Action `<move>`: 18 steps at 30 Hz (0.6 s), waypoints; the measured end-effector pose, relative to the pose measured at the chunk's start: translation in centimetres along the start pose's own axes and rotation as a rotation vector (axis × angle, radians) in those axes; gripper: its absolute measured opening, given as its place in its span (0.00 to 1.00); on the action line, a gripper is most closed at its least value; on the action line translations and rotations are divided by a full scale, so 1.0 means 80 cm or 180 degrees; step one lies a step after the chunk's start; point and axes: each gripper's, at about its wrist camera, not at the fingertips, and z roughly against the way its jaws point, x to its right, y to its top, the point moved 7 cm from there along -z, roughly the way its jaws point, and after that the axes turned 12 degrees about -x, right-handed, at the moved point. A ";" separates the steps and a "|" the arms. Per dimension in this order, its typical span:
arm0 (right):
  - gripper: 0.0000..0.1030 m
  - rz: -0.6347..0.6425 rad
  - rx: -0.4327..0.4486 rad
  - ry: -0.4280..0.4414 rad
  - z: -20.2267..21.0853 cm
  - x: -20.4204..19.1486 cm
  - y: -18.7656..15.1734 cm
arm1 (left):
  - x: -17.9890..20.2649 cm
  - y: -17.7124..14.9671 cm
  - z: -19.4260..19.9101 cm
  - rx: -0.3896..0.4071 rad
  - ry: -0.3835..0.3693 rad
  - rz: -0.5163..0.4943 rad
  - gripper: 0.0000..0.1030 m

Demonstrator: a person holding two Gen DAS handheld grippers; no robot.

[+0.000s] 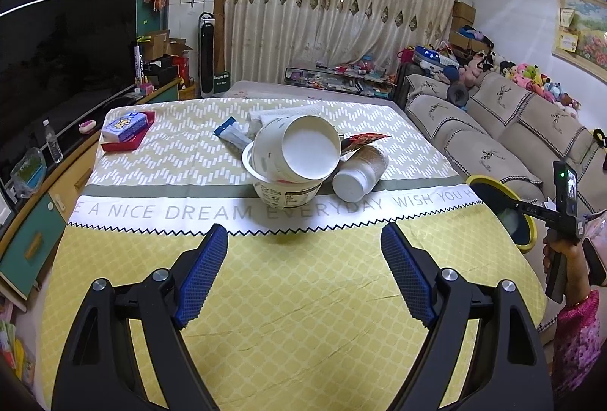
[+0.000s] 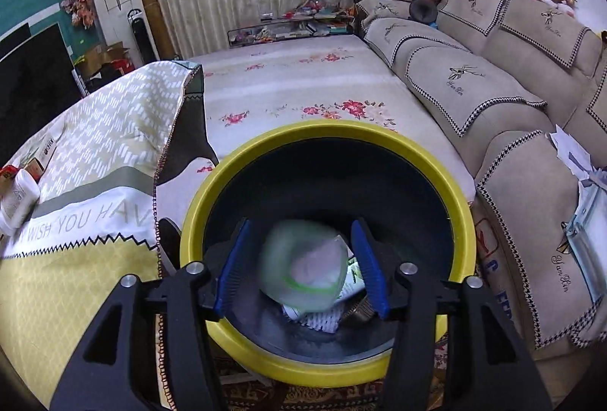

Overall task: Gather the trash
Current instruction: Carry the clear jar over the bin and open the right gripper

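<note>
A pile of trash sits mid-table: a large white tub (image 1: 299, 153) lying on a white cup (image 1: 284, 189), a paper cup (image 1: 360, 170) on its side, a red wrapper (image 1: 364, 139) and a blue-white wrapper (image 1: 231, 132). My left gripper (image 1: 303, 251) is open and empty, above the tablecloth in front of the pile. My right gripper (image 2: 301, 266) is open over the yellow-rimmed bin (image 2: 461, 198). A blurred pale green cup (image 2: 303, 268) is between its fingers, not clamped, above the trash in the bin. The bin also shows in the left wrist view (image 1: 478, 179).
A red tray (image 1: 127, 141) with a blue tissue pack stands at the table's far left. A TV cabinet (image 1: 45, 210) runs along the left. A sofa (image 2: 493, 99) stands right of the bin, a floral mattress (image 2: 303, 88) behind it.
</note>
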 end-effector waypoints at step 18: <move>0.54 0.0093 -0.0086 0.0006 -0.003 -0.014 -0.019 | -0.002 0.045 -0.033 -0.0064 0.0033 -0.0184 0.80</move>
